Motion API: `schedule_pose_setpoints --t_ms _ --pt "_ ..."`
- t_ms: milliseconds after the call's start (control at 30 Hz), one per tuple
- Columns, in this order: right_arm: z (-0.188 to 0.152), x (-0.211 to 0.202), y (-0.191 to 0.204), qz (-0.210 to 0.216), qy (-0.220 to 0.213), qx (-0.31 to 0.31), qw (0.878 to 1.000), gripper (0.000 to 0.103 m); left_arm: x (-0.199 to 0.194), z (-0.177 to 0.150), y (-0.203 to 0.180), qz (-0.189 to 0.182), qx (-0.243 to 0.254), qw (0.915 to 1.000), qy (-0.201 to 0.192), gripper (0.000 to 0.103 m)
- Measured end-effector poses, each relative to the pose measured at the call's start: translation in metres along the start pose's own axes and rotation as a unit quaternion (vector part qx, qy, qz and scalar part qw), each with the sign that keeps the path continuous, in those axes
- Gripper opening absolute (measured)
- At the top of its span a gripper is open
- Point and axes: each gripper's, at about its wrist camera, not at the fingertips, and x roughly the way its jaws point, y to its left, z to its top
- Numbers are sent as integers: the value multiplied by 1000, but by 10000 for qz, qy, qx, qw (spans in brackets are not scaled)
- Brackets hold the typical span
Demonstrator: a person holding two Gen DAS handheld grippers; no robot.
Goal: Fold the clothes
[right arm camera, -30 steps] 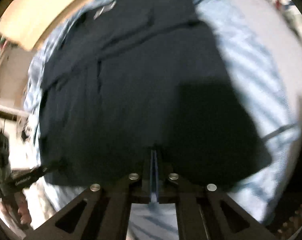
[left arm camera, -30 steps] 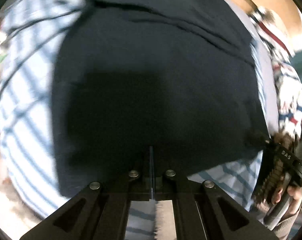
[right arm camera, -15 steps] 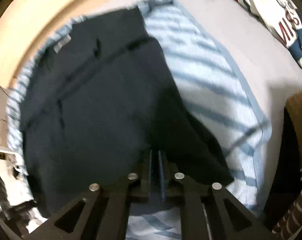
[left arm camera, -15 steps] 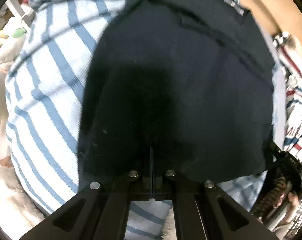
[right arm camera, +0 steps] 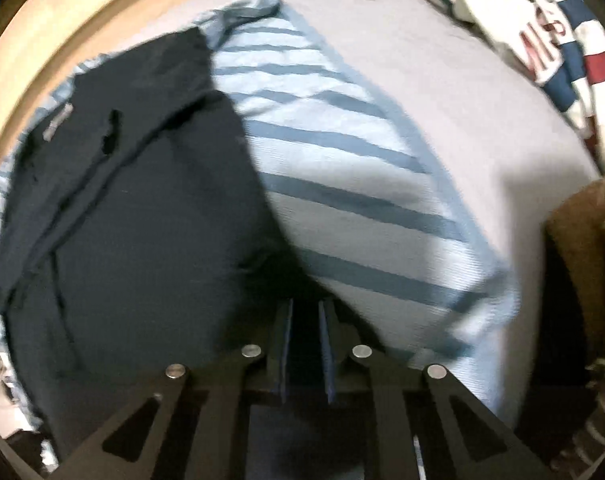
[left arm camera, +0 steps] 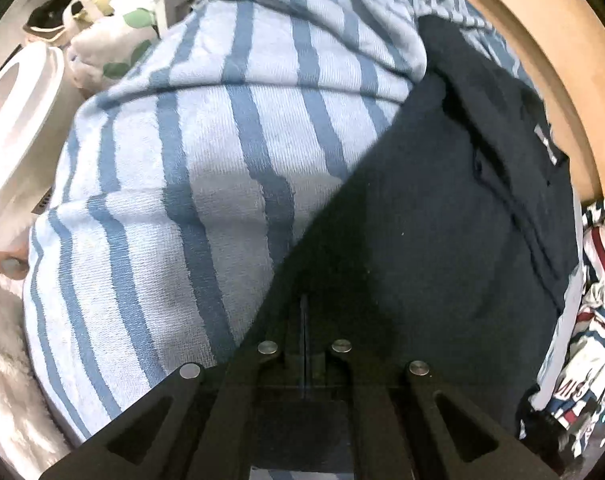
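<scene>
Navy fabric, the dark garment (left arm camera: 442, 240), lies on the striped towel (left arm camera: 190, 200), one long edge already drawn inward. We keep the left gripper (left arm camera: 304, 312) pinched shut on its near hem. The right gripper (right arm camera: 304, 312) stands slightly parted over that hem, apparently releasing. Further folds remain.
</scene>
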Motion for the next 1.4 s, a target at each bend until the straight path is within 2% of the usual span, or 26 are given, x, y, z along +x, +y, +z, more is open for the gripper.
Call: schedule_pose_setpoints --t_ms 100,133,200,267,333,367,467,533,600,633,733,833,900,967,1100,1400 --pt "0 -11 4 142 -99 83 9998 18 -16 -11 -13 -279 281 9992 -96 2" --pt "-1 -19 15 256 -254 -119 9993 23 -21 -15 -21 -340 464 9983 -131 2" --pt "-3 -26 30 483 -340 -421 9974 32 -23 -18 -34 -162 856 9960 -194 2" --pt "1 -8 41 533 -102 -438 9976 34 -27 -11 -47 331 1113 9927 -322 2" --pt "6 17 49 481 202 -333 9981 32 -39 -16 -50 217 1301 9901 -490 2" --pt "5 16 51 481 169 -343 9981 32 -46 -18 -51 160 1394 9884 -575 2" --pt "-6 0 67 402 39 -825 9958 42 -62 -29 -63 -102 1673 9830 -754 2" --pt "-12 -17 79 620 -176 -1023 9927 46 -78 -30 -68 -311 1875 9783 -830 2" --pt "-17 -29 94 785 -401 -1284 9878 54 -96 -33 -75 -361 2012 9746 -910 2" --pt "-19 -34 102 830 -504 -1443 9848 58 -87 -37 -80 -338 2056 9734 -952 2" --pt "-29 -48 116 931 -714 -1754 9775 61 -81 -35 -84 -318 2153 9722 -868 2" --pt "-36 -66 115 1242 -675 -1664 9759 67 -65 -21 -107 -273 2246 9713 -737 2" --pt "-35 -73 116 1330 -661 -1799 9724 71 -62 -20 -106 -304 2235 9716 -710 2" --pt "-39 -81 121 1287 -748 -1902 9704 76 -49 -14 -108 -418 2145 9736 -654 2" --pt "-43 -87 132 1207 -710 -2043 9688 78 -37 -5 -101 -525 1969 9779 -475 2" --pt "-60 -97 158 917 -797 -2411 9629 82 -42 2 -72 -624 1668 9833 -366 3"
